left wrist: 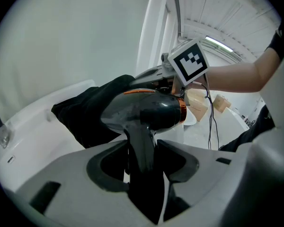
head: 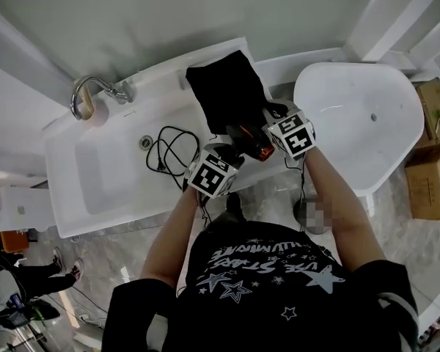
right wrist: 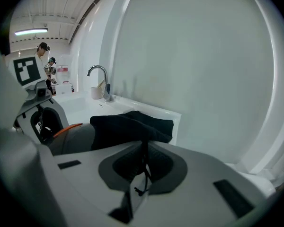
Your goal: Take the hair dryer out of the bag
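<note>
The black bag (head: 227,86) lies on the white counter (head: 158,75) behind the sink. The dark grey hair dryer (head: 246,139), with an orange ring at its nozzle, is out in front of the bag's mouth. My left gripper (left wrist: 142,150) is shut on the dryer's handle (left wrist: 141,145), with the dryer's body (left wrist: 146,109) above the jaws and the bag (left wrist: 92,109) behind it. My right gripper (right wrist: 144,148) is shut on a thin string at the edge of the bag (right wrist: 132,126). In the head view, the left gripper (head: 226,154) is below the dryer and the right gripper (head: 275,116) is beside the bag.
The dryer's black cord (head: 169,149) is coiled in the sink basin (head: 110,174). A chrome faucet (head: 95,90) stands at the back left with a cup beside it. A white tub (head: 359,116) is to the right, with cardboard boxes (head: 429,171) beyond it.
</note>
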Demonstrator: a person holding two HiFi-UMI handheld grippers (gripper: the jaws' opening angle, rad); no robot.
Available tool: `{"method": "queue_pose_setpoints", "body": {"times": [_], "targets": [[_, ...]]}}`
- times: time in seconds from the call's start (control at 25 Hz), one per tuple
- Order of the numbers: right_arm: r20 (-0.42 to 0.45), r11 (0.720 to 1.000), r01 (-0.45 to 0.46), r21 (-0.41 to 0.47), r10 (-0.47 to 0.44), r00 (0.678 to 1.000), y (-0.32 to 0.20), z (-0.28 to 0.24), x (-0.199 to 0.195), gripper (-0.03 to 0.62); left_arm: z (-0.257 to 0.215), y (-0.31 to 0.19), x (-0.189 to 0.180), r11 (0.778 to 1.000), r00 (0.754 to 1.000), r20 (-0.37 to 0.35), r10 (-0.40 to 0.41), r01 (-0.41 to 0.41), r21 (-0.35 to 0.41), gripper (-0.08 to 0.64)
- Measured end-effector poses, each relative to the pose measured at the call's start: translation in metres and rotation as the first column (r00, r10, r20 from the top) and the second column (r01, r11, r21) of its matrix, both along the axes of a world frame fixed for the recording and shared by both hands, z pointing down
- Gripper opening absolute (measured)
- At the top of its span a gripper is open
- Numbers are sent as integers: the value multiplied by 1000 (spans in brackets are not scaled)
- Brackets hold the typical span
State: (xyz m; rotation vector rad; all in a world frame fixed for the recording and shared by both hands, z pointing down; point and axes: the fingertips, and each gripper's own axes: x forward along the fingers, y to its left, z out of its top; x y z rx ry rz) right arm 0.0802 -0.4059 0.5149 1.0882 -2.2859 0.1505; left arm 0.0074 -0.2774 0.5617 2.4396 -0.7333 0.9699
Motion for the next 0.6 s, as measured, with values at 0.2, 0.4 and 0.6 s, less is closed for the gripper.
{"method": "queue_pose_setpoints", "body": {"times": [0.2, 0.4, 0.6], "targets": [[-25, 1000, 26, 9, -26, 999, 6, 1, 2, 21, 2, 26, 0, 1000, 1000, 17, 18, -18, -2, 201], [-48, 999, 34, 6, -34, 998, 14, 7, 5, 20, 4, 52, 4, 999, 999, 20, 42, -42, 2, 201], [-8, 1000, 8, -23, -8, 1000, 20, 9, 7, 21, 1, 80, 12, 996, 996, 6, 86, -86, 6, 201]]}}
